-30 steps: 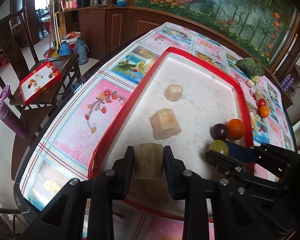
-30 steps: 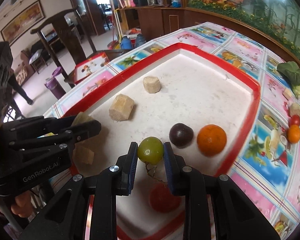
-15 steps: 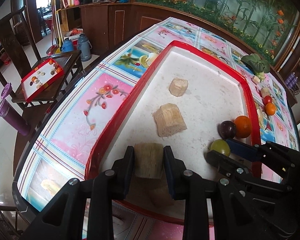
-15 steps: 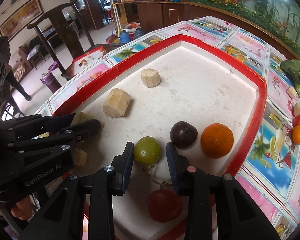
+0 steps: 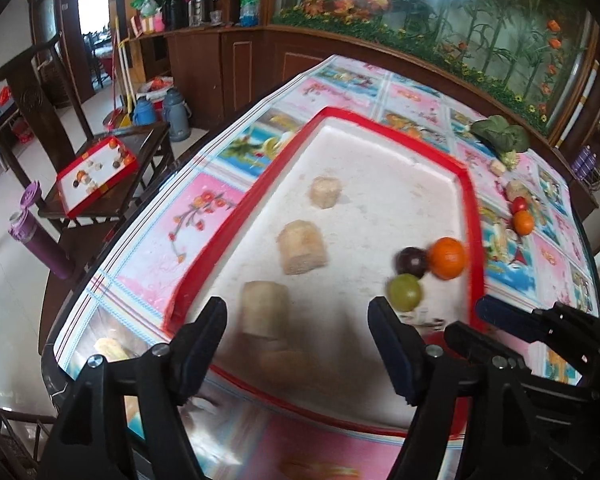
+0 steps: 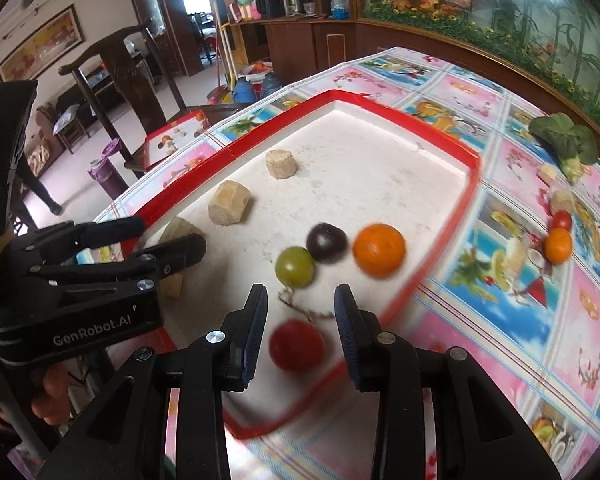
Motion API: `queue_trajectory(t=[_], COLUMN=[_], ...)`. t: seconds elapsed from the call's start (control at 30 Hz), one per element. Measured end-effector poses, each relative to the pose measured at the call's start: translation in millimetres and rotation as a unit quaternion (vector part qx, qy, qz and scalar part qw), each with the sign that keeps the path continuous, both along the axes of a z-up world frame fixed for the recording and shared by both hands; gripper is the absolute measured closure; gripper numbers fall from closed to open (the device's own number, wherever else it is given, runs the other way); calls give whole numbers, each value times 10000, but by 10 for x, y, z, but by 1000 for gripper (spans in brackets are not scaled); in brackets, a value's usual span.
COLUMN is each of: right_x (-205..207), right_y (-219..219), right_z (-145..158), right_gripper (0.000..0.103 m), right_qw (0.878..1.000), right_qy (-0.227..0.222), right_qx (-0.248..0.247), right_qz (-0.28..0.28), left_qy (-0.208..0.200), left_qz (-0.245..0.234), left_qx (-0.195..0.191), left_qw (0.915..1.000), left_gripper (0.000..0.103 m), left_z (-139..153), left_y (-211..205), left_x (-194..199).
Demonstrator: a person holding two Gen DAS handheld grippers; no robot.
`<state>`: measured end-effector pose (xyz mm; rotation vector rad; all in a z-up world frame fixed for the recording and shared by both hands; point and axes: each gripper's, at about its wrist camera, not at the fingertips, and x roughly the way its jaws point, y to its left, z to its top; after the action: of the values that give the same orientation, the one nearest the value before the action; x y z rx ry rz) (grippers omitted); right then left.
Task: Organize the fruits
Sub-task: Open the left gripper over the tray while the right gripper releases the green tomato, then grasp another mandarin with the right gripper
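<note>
A red-rimmed white tray (image 5: 470, 208) lies on the flowered tablecloth. My left gripper (image 5: 298, 312) hangs over its near left corner, its jaws opening wide. A tan fruit chunk (image 5: 264, 312) stands on the tray between them, touched by neither pad. Two more chunks (image 5: 302, 247) (image 5: 325, 192) lie further along the tray's left side. My right gripper (image 6: 300, 294) is open over the near right part. A green grape (image 6: 295, 267) lies free just ahead of its tips, beside a dark plum (image 6: 326, 242) and an orange (image 6: 379, 249). A red fruit (image 6: 296, 345) lies below, between the fingers.
On the cloth right of the tray lie a leafy green vegetable (image 5: 500, 136) and a small orange with a red tomato (image 5: 523, 222). Left of the table stand a dark chair holding a second small tray (image 5: 96, 168) and a purple bottle (image 5: 40, 236).
The left jaws let go of the tan chunk and spread wide. The right jaws came off the green grape, which now rests on the tray. Both grippers drew back and up a little.
</note>
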<state>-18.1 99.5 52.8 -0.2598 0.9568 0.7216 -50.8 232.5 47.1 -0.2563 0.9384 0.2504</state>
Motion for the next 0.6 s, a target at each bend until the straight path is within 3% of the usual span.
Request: queue_trajectory(t=[0.27,0.6], right_x=[6,778], right_y=[-586,-1602], right_z=[74,35], right_gripper=[69,68], right_qw=[9987,9837], right_qy=[13,5], right_qx=[213,378], right_qz=[-465,-1758], left_qy=[-92,27], left_qz=[-544,-1158], left_qx=[-9,144], left_qw=[9985,9932], left_gripper=[23,22], left_z=[173,218], left_y=[-520,-1201], left_x=[190,592])
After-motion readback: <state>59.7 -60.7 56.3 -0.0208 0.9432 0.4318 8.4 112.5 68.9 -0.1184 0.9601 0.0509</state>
